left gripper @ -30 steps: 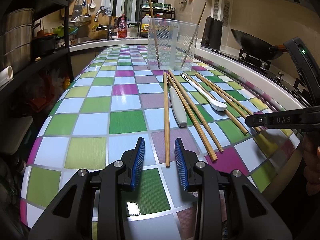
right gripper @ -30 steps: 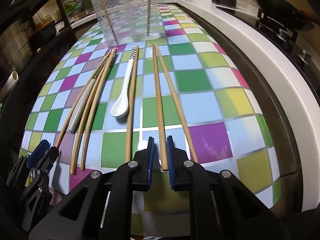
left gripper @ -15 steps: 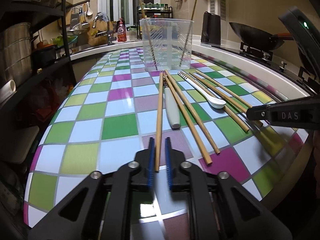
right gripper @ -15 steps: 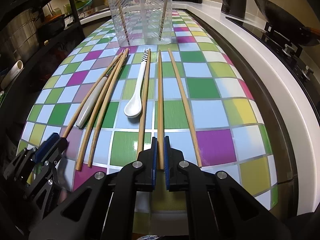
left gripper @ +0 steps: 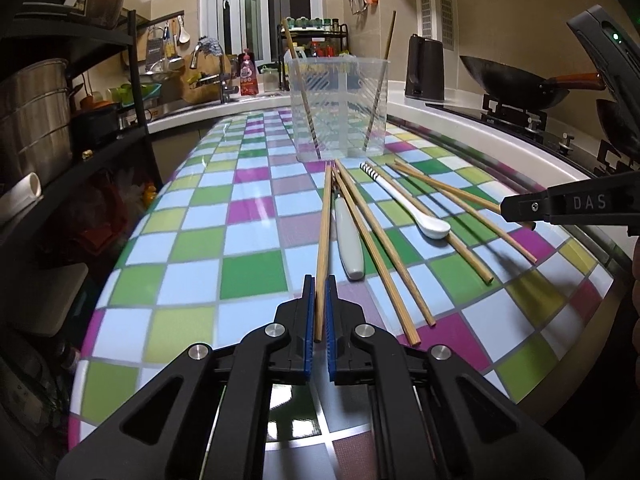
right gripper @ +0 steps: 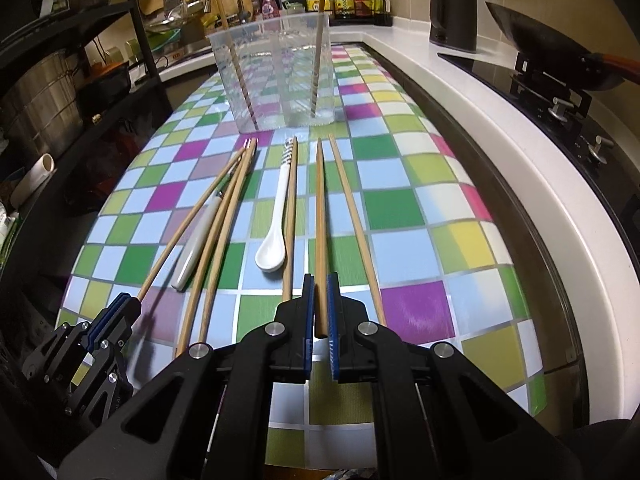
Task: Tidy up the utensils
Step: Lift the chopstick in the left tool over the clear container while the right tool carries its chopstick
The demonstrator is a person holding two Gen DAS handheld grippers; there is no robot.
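My left gripper (left gripper: 319,286) is shut on the near end of a wooden chopstick (left gripper: 324,240) and holds it raised over the checkered table (left gripper: 192,236). My right gripper (right gripper: 320,286) is shut on the near end of another wooden chopstick (right gripper: 320,216). Several more chopsticks, a white spoon (right gripper: 276,224) and a white-handled utensil (left gripper: 349,240) lie on the table between them. A clear plastic container (left gripper: 338,108) stands at the far end with two chopsticks in it; it also shows in the right wrist view (right gripper: 280,76).
A black shelf rack (left gripper: 60,140) with pots stands along the left. A white counter with a kettle (left gripper: 424,68), a stove and a wok (left gripper: 508,80) runs along the right. A sink and bottles are at the back.
Both grippers closed on a chopstick each, the left one from wide open, and both have lifted their chopsticks' near ends off the table.
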